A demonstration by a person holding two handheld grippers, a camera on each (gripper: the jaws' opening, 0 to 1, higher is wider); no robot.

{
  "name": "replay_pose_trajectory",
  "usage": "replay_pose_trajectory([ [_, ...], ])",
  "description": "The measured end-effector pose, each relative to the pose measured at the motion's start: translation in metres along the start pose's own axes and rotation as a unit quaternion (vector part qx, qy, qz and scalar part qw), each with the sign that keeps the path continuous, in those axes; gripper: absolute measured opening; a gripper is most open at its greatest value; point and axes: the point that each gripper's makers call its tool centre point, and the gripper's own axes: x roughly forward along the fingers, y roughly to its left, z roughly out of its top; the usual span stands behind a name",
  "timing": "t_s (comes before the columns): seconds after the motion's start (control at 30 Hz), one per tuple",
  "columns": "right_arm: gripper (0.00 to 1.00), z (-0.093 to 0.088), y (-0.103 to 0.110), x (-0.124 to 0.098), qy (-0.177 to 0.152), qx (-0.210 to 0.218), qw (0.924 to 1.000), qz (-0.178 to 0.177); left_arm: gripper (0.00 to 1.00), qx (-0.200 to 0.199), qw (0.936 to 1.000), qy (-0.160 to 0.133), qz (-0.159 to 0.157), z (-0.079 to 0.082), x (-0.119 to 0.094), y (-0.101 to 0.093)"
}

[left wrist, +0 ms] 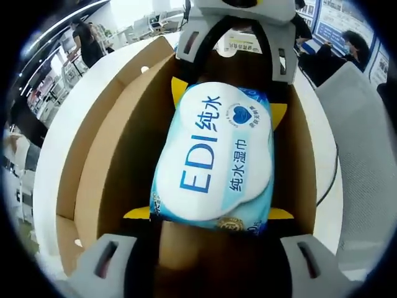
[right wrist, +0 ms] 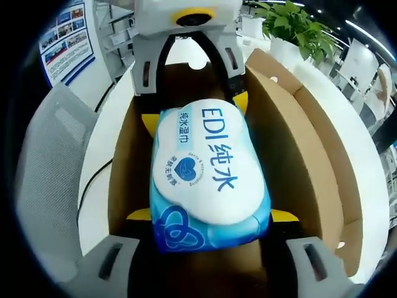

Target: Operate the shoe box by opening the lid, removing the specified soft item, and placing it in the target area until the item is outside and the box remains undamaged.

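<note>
A soft blue-and-white pack of wet wipes (left wrist: pixel 214 155) printed "EDI" hangs over the open brown shoe box (left wrist: pixel 99 149). My left gripper (left wrist: pixel 208 214) is shut on the pack's near end, its yellow-tipped jaws pressing on both sides. My right gripper (left wrist: pixel 229 99) comes in from the far end and is shut on the opposite end. In the right gripper view the same pack (right wrist: pixel 208 167) sits between my right gripper (right wrist: pixel 211 215) at the bottom and the left gripper (right wrist: pixel 195 110) at the top, over the box (right wrist: pixel 310 155). The box lid stands open along one long side.
The box rests on a white round table (left wrist: pixel 49 161). A grey mesh chair (right wrist: pixel 43 180) stands by the table, with a black cable (right wrist: pixel 93 180) running over the table edge. Seated people (left wrist: pixel 329 56) and a potted plant (right wrist: pixel 294 28) are beyond the table.
</note>
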Motion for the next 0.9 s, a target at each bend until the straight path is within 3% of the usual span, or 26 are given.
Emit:
replay_pose_trajectory([
  [0.27, 0.64, 0.01, -0.003, -0.02, -0.007, -0.01, 0.9997, -0.021, 0.65, 0.003, 0.9997, -0.005, 0.024, 0.011, -0.017, 0.002],
  [0.67, 0.64, 0.019, 0.008, -0.041, -0.011, -0.022, 0.9995, -0.018, 0.63, -0.007, 0.9993, -0.007, 0.036, 0.02, -0.038, -0.01],
  [0.9, 0.64, 0.024, 0.01, -0.053, -0.009, -0.037, 0.9988, -0.03, 0.63, -0.013, 0.9978, -0.027, 0.058, 0.025, -0.048, -0.016],
])
